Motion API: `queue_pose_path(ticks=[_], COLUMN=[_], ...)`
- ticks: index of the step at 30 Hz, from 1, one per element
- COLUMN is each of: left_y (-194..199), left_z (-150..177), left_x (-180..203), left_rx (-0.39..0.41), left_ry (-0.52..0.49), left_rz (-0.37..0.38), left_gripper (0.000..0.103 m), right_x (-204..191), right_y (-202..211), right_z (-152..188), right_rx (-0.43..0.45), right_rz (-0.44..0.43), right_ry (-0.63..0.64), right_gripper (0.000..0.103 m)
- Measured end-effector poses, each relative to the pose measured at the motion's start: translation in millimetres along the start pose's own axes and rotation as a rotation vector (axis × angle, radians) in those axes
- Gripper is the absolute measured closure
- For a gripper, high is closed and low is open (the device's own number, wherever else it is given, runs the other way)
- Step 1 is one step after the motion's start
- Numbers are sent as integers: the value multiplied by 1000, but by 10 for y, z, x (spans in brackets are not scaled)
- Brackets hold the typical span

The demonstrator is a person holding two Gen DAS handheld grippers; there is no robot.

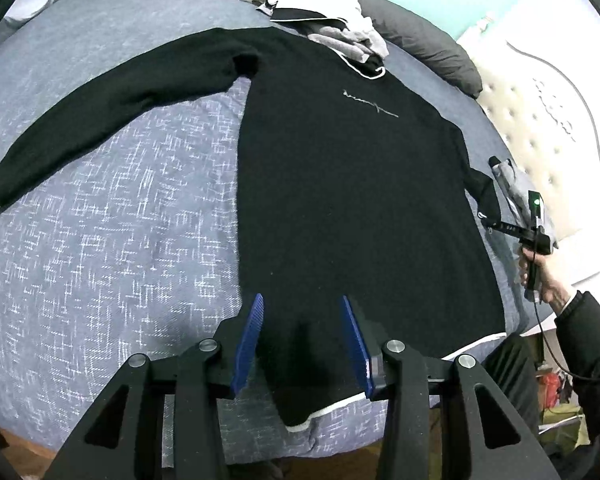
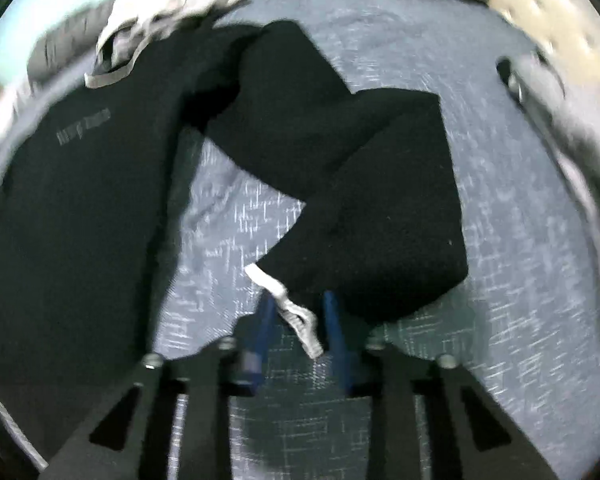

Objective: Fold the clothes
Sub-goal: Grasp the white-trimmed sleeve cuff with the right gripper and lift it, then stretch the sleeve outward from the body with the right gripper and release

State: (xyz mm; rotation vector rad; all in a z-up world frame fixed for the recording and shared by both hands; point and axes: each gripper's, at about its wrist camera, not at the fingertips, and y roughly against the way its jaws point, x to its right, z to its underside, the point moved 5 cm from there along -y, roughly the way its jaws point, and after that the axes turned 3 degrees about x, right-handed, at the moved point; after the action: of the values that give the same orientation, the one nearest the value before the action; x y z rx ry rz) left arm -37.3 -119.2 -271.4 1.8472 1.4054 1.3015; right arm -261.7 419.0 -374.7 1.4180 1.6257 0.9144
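Sweater: black, soft knit, long-sleeved, lying flat and face up on the bed, thin pale script across the chest, white trim at collar, hem and cuffs.
Bedspread: blue-grey woven cloth flecked with short white dashes, smooth under the sweater.
Left sleeve: stretched straight out, white cuff at the far end.
Left gripper: ribbed blue fingers spread wide, hovering over the hem, nothing between them.
Right sleeve: bent back on itself in a thick, rumpled fold.
Right gripper: blurred; blue fingers either side of the white cuff; whether they pinch it, I cannot tell.
Clothes pile: crumpled white, grey and black garments just beyond the collar.
Headboard: cream, padded, button-tufted.
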Motion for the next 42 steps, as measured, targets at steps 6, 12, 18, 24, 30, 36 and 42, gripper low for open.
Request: queue_pose_path(ticks=[6, 12, 18, 24, 30, 36, 42], left_y=[-13, -38, -64, -79, -109, -88, -83], left_z=[-22, -14, -13, -38, -53, -55, -77], left_x=[83, 129, 199, 243, 281, 293, 212], left_rx=[3, 2, -4, -6, -14, -15, -15], left_ry=[-13, -10, -19, -18, -26, -27, -8], left_rz=[16, 25, 26, 25, 23, 20, 18], left_gripper=[59, 59, 59, 59, 59, 59, 59], right_x=[353, 744, 1260, 1743, 2186, 2443, 2515], right_y=[402, 935, 1371, 1634, 1815, 1687, 1654], right_z=[-75, -260, -475, -558, -634, -631, -468], right_rx=[124, 248, 332, 373, 395, 352, 356], right_rz=[-17, -11, 37, 93, 146, 220, 182], right_ry=[-68, -123, -196, -253, -304, -338, -386], right_gripper=[99, 100, 100, 100, 100, 103, 102])
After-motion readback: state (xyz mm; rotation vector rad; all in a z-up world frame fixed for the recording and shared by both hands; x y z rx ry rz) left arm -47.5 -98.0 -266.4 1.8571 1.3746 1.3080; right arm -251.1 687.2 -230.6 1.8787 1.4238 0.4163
